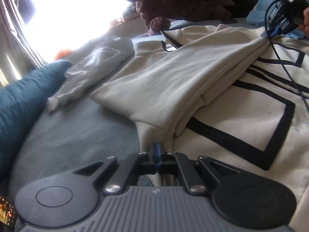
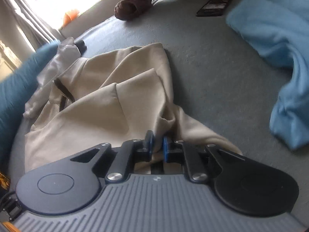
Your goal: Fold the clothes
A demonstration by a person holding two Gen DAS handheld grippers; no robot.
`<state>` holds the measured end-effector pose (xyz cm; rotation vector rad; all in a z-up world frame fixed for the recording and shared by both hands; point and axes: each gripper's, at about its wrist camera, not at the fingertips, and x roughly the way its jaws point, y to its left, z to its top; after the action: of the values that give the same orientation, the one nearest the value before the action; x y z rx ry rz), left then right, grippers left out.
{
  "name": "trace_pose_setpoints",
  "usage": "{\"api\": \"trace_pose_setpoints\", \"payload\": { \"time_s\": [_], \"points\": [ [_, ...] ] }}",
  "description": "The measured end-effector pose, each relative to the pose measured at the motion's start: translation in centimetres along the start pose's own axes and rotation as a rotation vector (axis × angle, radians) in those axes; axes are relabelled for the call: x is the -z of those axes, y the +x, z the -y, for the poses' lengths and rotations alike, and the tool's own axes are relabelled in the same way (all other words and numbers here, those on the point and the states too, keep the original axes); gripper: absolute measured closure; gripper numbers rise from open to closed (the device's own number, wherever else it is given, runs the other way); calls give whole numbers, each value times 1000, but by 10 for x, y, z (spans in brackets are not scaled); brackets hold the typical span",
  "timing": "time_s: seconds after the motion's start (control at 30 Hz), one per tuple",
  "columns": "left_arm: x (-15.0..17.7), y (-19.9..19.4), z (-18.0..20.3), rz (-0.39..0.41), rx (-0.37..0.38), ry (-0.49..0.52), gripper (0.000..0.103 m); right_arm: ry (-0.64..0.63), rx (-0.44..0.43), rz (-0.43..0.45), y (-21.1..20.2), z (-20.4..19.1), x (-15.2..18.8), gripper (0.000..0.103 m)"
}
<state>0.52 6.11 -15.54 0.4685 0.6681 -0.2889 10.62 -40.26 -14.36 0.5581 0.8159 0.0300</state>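
1. Cream zip hoodie (image 1: 222, 100), black-banded: lies across the grey-blue bed (image 1: 77, 135), filling the left view from 12 to 4 o'clock. One sleeve (image 1: 164, 81) is laid over the chest panel, so I judge a fold is under way.
2. My left claw (image 1: 156, 152): pinched tight on a thin edge of the hoodie near the underarm, at 6 o'clock in its own view. I hold low there, likely to keep the fabric taut.
3. My right claw (image 2: 158, 147): narrow, clamped on a thicker bunch of the cream cloth, which gathers and rises into it. In the left view it (image 1: 264, 35) grips the sleeve's far end at 2 o'clock, lifted off the body.
4. Light-blue garment (image 2: 280, 67): loose heap on the bed at 2 o'clock in the right view, apart from the hoodie.
5. White garment (image 1: 92, 71): crumpled at 10 o'clock, just beside the hoodie.
6. Teal pillow (image 1: 23, 100): 9 o'clock.
7. Brown plush toy (image 2: 131, 5): 12 o'clock.
8. Dark phone (image 2: 214, 6): 1 o'clock, flat on the bed.
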Motion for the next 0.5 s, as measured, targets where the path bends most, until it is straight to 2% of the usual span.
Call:
{"api": "trace_pose_setpoints", "payload": {
  "time_s": [0.07,0.1,0.17,0.3,0.33,0.43,0.5],
  "points": [
    [1,-6,-13,-11,38,-45,89,16,10,-9,0,7,3,83],
    [1,-12,-20,-6,52,-76,86,11,32,6,-7,9,-2,83],
    [2,-24,-36,14,67,-142,65,-13,99,49,-23,10,-13,81],
    [-9,-36,-61,62,80,-248,64,-137,101,71,-24,-14,-13,81],
    [-16,-33,-63,71,94,-263,62,-171,97,74,-23,-21,-12,81],
    [-39,-23,-67,91,143,-301,44,-274,82,83,-20,-43,-9,81],
    [-51,-7,-57,91,188,-305,42,-342,73,89,-18,-57,-7,81]
  ]
}}
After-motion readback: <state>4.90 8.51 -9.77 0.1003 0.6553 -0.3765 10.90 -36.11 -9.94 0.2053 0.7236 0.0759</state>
